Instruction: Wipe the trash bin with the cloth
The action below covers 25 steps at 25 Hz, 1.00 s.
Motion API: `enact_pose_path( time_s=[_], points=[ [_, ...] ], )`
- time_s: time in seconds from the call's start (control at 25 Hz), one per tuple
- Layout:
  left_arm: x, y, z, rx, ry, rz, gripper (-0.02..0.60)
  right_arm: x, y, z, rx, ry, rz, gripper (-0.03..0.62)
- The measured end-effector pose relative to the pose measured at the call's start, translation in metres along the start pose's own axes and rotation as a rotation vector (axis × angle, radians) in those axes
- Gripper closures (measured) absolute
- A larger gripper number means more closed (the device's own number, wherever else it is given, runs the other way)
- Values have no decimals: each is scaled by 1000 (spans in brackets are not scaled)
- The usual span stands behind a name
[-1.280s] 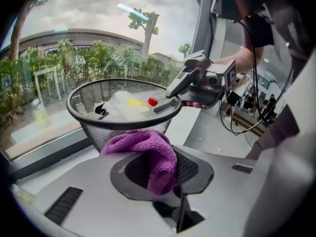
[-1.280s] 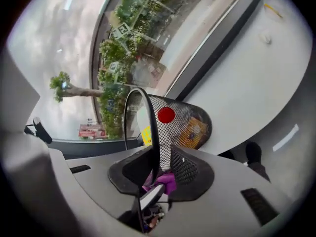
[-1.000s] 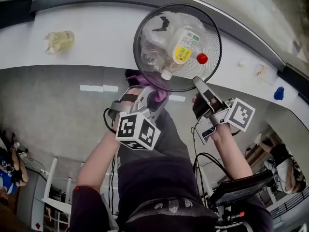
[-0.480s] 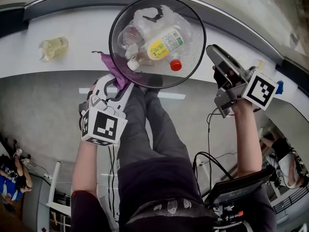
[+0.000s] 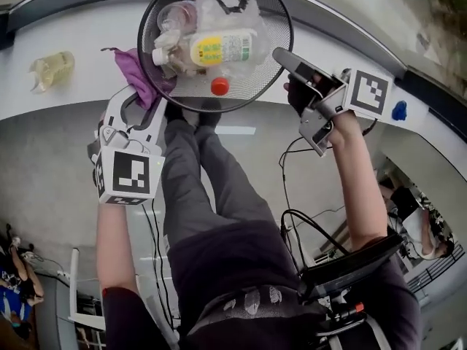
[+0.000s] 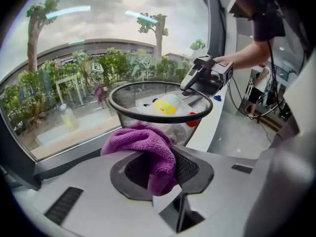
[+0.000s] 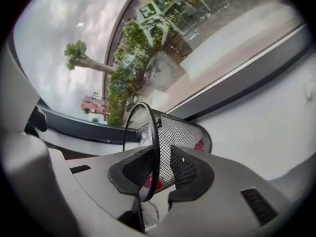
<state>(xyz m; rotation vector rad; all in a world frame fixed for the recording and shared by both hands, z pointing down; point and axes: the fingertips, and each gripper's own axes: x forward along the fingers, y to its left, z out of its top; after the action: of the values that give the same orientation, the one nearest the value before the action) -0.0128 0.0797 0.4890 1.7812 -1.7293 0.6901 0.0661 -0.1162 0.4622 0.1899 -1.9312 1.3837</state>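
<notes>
Head view: I see the trash bin (image 5: 252,93) on the white ledge (image 5: 66,97), left gripper (image 5: 146,99) at its left side, right gripper (image 5: 286,58) at its right rim

Left gripper view: jaws narrow, clamped on the purple cloth (image 6: 148,149), right at the bin's mesh

Right gripper view: jaws have just been closing and now pinch the bin's rim

Trash bin (image 5: 257,79) rim cropped at top, bottle (image 5: 219,49) label unreadable

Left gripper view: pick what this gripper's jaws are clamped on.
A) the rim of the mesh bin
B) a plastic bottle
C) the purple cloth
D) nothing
C: the left gripper has its jaws pinched on the purple cloth, which bunches up just in front of the trash bin.
</notes>
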Motion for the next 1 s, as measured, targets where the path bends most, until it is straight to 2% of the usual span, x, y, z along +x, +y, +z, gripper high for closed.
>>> enact_pose_path(
  time_s=[0.12,0.24,0.44,0.56,0.64,0.76,0.84,0.92,1.0],
  points=[
    [13,-39,2,39,1,-79,497,-9,-7,-24,180,-14,13,494],
    [20,-79,5,61,-3,-164,497,-12,-6,-58,308,17,58,499],
    [26,-138,30,98,-53,-306,497,-3,17,-105,461,88,145,511],
    [28,-147,41,114,-68,-328,497,1,26,-112,489,95,177,510],
    [28,-145,41,133,-66,-335,497,-4,26,-106,435,69,158,508],
    [21,-137,31,154,-56,-329,497,-27,11,-90,301,15,67,497],
    [15,-122,22,134,-52,-302,497,-47,-6,-65,132,-19,-28,496],
    [8,-98,13,108,-40,-252,497,-58,-14,-27,-85,-44,-107,496],
    [1,-67,7,85,-23,-183,497,-52,3,13,-278,-56,-90,496]
  ],
)
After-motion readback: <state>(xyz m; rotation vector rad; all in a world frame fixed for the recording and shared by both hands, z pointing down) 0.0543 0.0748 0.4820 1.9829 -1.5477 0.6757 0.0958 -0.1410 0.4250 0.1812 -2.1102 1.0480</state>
